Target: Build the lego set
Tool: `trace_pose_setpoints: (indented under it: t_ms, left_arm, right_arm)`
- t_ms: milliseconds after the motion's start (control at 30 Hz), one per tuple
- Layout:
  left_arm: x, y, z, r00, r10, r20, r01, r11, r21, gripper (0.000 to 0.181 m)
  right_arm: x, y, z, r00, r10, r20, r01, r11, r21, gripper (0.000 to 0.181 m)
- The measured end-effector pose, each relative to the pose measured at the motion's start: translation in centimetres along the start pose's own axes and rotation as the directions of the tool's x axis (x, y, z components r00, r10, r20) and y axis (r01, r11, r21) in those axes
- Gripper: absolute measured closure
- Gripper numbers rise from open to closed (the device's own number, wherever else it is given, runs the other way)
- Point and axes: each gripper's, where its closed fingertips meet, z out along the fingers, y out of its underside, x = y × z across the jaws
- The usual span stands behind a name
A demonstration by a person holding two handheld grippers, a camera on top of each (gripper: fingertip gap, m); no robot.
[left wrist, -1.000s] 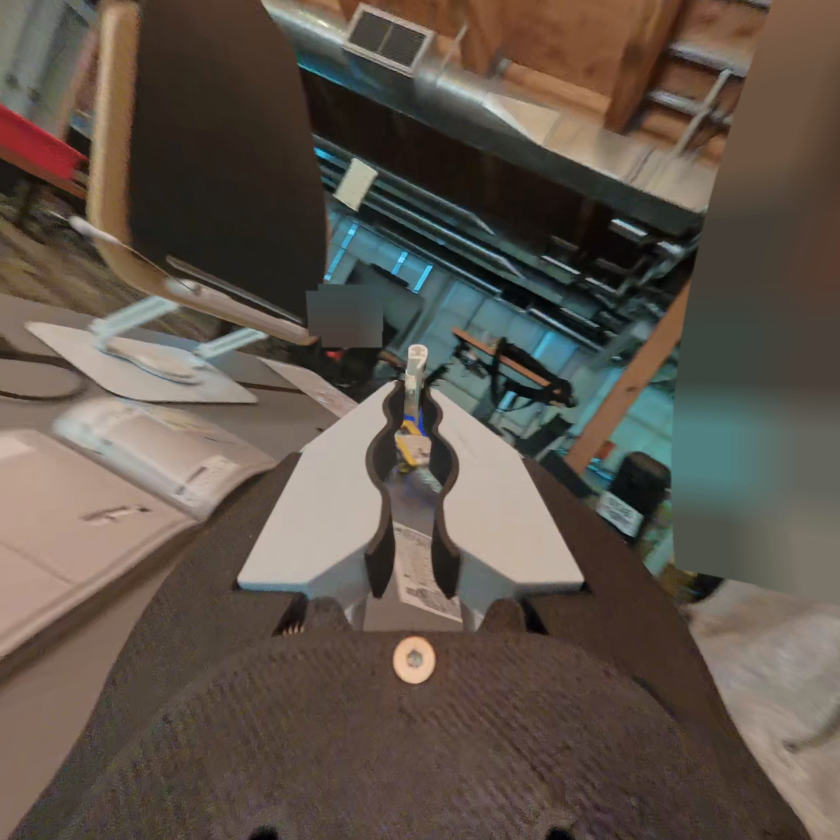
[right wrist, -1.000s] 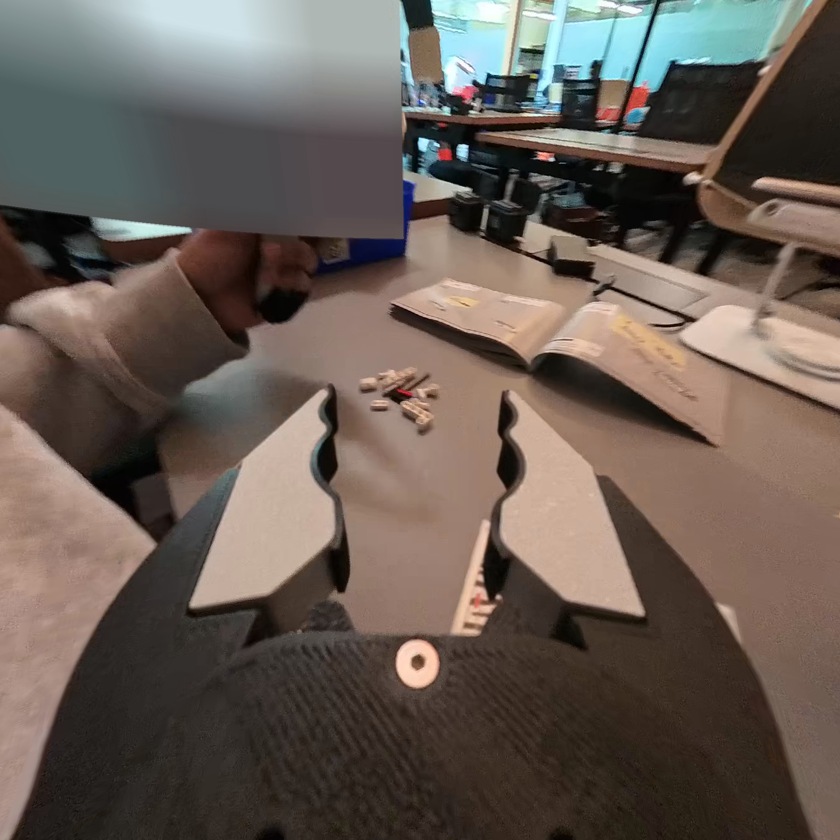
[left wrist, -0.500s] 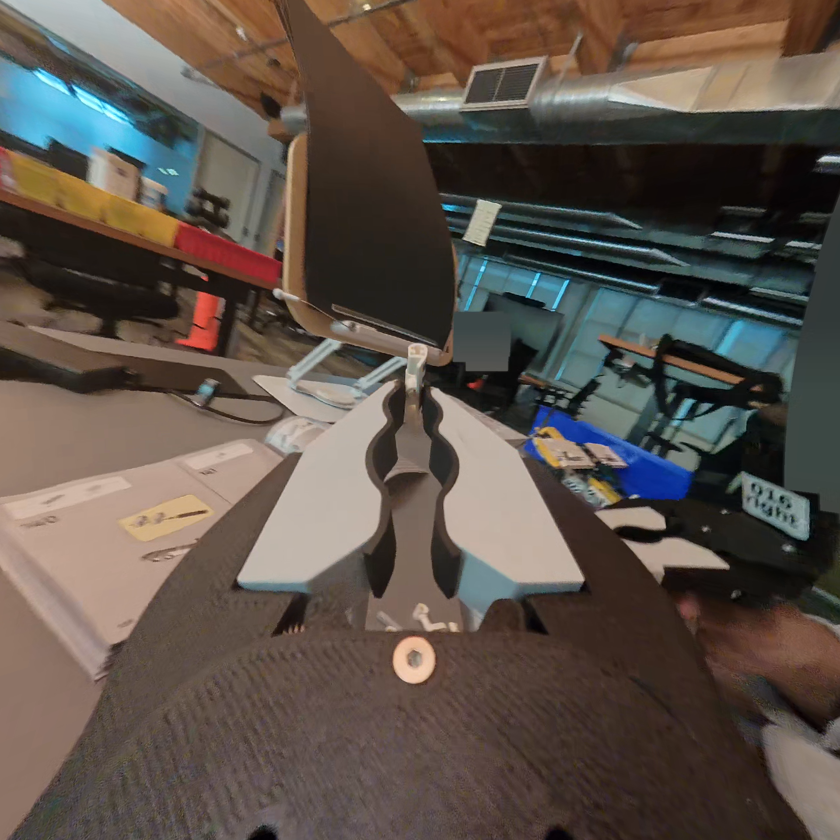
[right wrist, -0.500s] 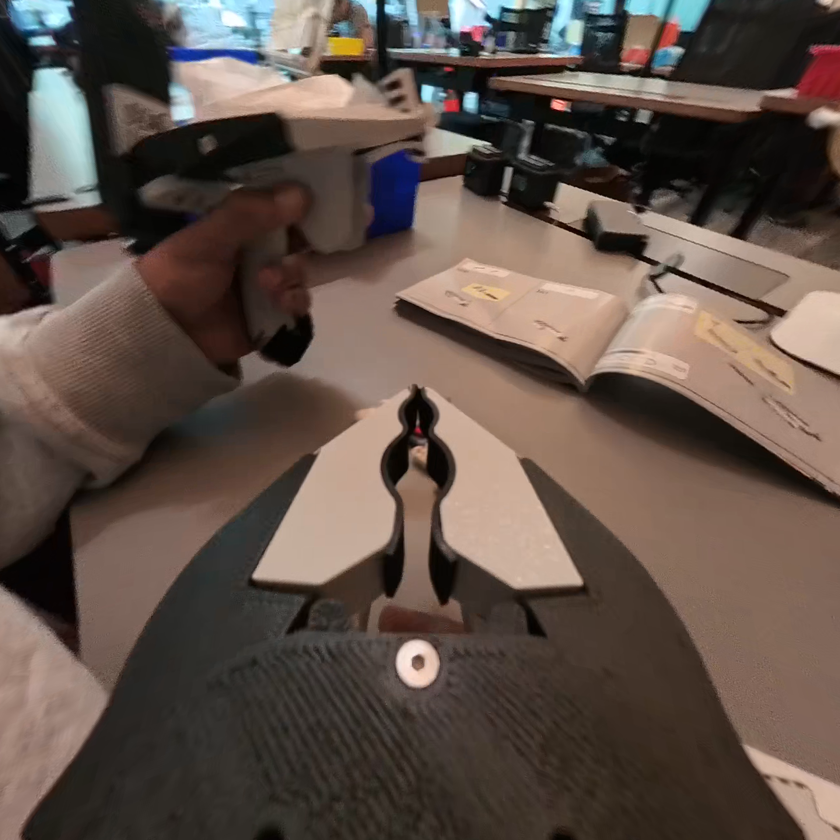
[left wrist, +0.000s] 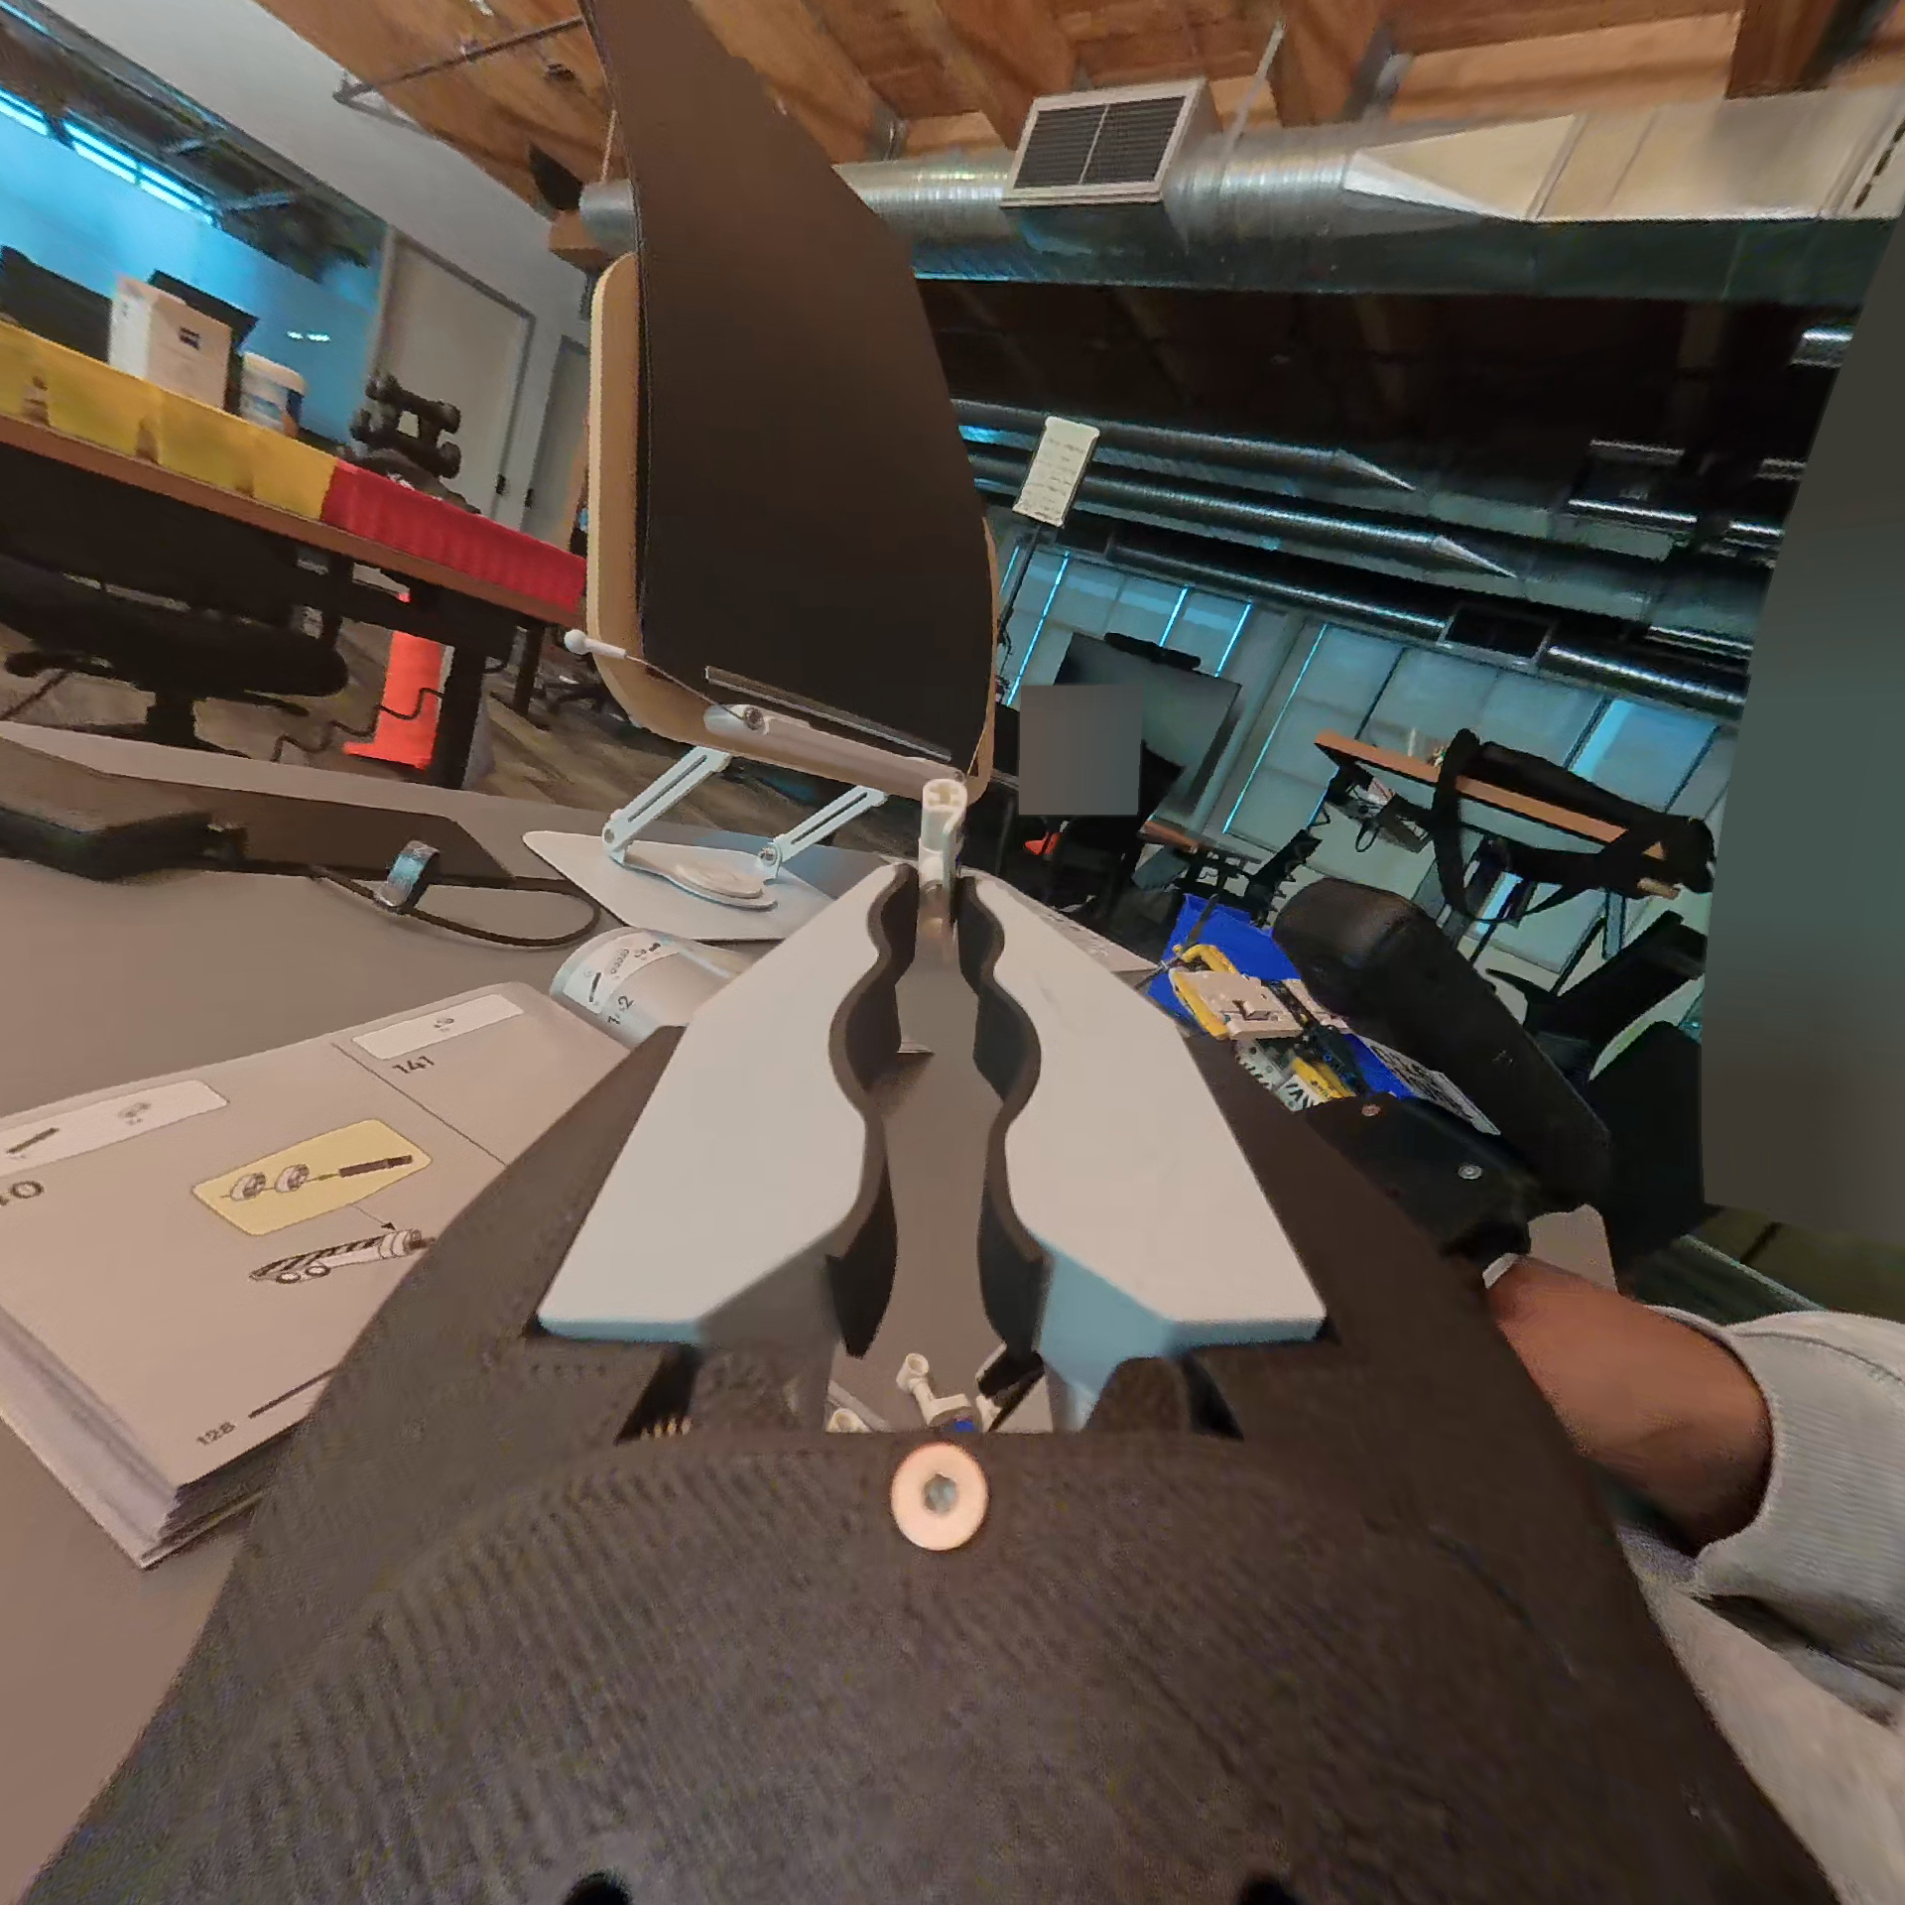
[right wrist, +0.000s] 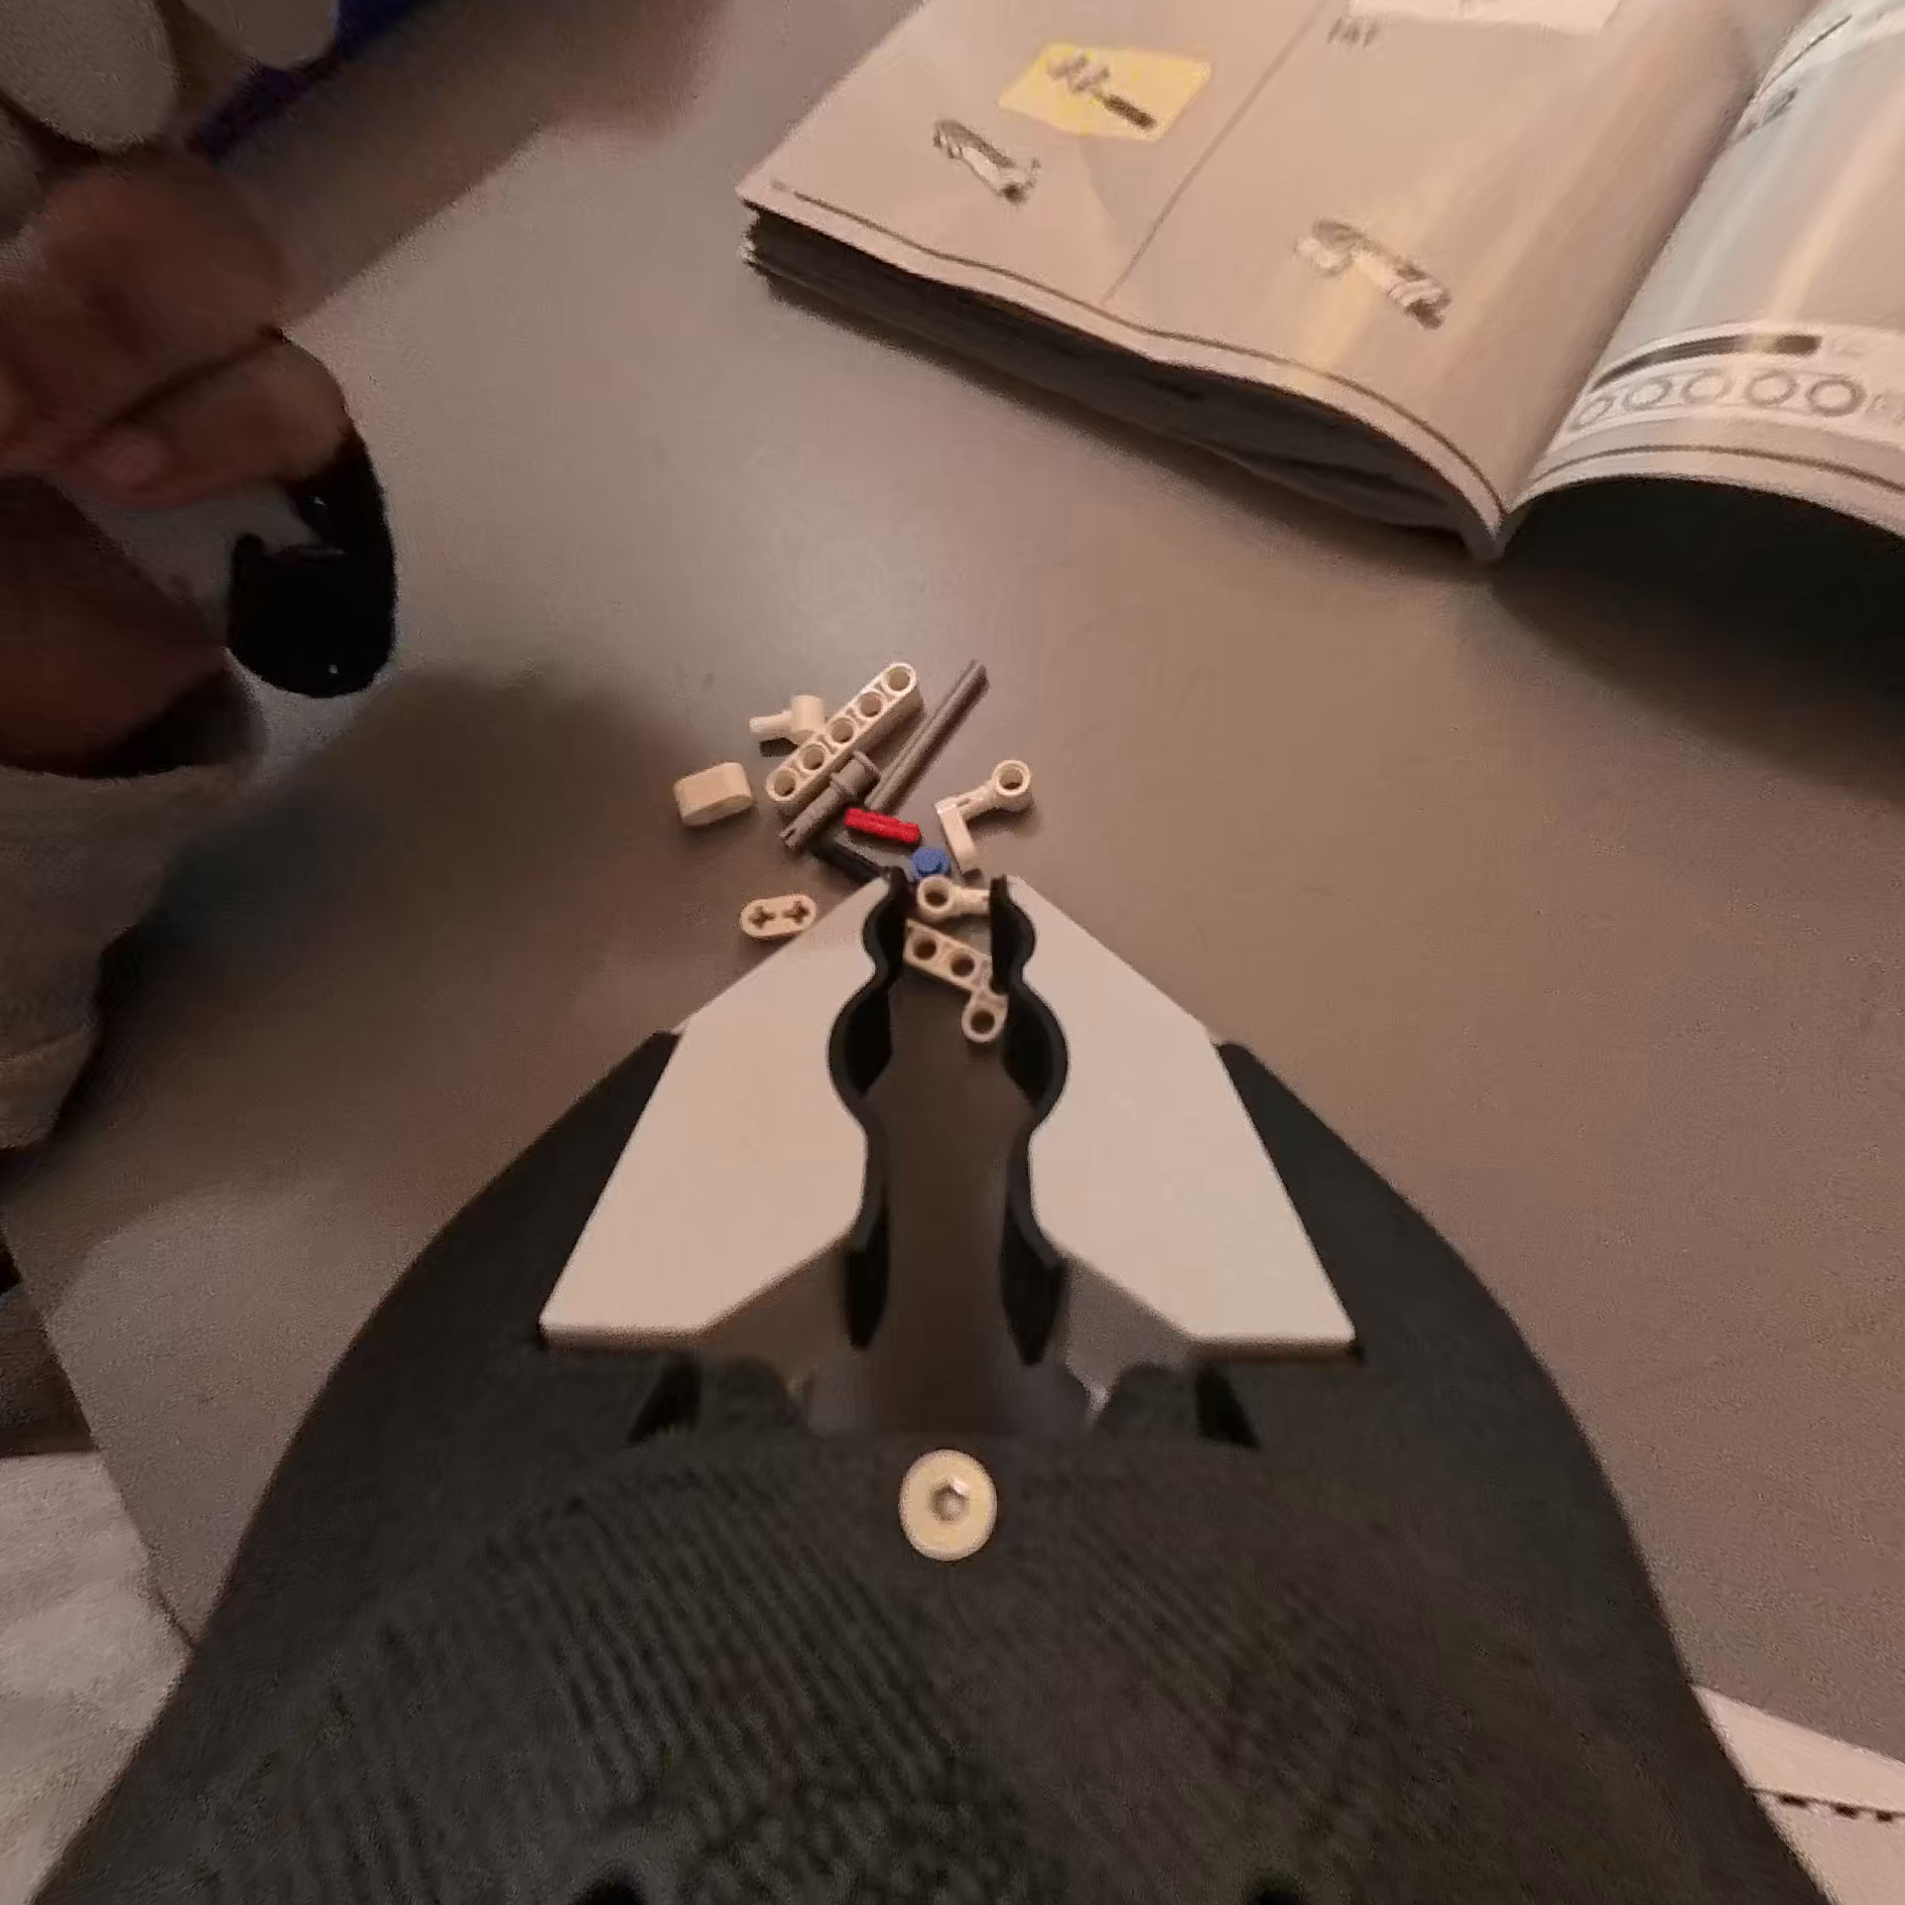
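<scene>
While left tool [left wrist: 936,876] pinches a white pin [left wrist: 940,825], right tool [right wrist: 943,887] stands narrowly parted.

You're working in an open-plan office or lab: exposed wood ceiling [left wrist: 1340,52] with silver ductwork [left wrist: 1443,175], long wooden desks [left wrist: 309,536], a black office chair [left wrist: 175,660], a laptop on a stand [left wrist: 804,577], and a grey desk [right wrist: 1340,825] holding an open instruction booklet [right wrist: 1289,258].

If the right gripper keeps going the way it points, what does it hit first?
Probably the small white connector piece lying right at the tips of the right gripper, then the rest of the loose lego pile on the table. Depth is uncertain.
</scene>
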Motion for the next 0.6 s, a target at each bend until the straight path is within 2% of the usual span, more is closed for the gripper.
trace_pose_setpoints:
  t_ms: [200, 233, 400, 600]
  left_arm:
    - [0.1, -0.4, -0.2, 0.999, -0.04, -0.027, 0.041, 0.999, 0.025, 0.176]
    - [0.1, -0.5, -0.3, 0.999, -0.038, -0.025, 0.039, 0.999, 0.028, 0.176]
    - [-0.2, -0.5, -0.4, 0.999, -0.048, -0.022, 0.049, 0.998, 0.032, 0.176]
    - [0.8, 0.2, 0.0, 0.995, -0.069, -0.075, 0.068, 0.998, -0.014, 0.175]
  right_arm:
    - [0.5, 0.0, -0.1, 0.999, -0.019, -0.033, 0.018, 1.0, -0.024, 0.169]
    - [0.7, -0.2, -0.4, 0.999, -0.024, -0.041, 0.023, 1.0, -0.013, 0.175]
    - [0.8, -0.4, -3.1, 0.999, -0.022, -0.029, 0.024, 0.999, 0.042, 0.175]
    - [-2.1, 4.0, -5.9, 0.988, -0.141, 0.063, 0.145, 0.988, -0.054, 0.175]
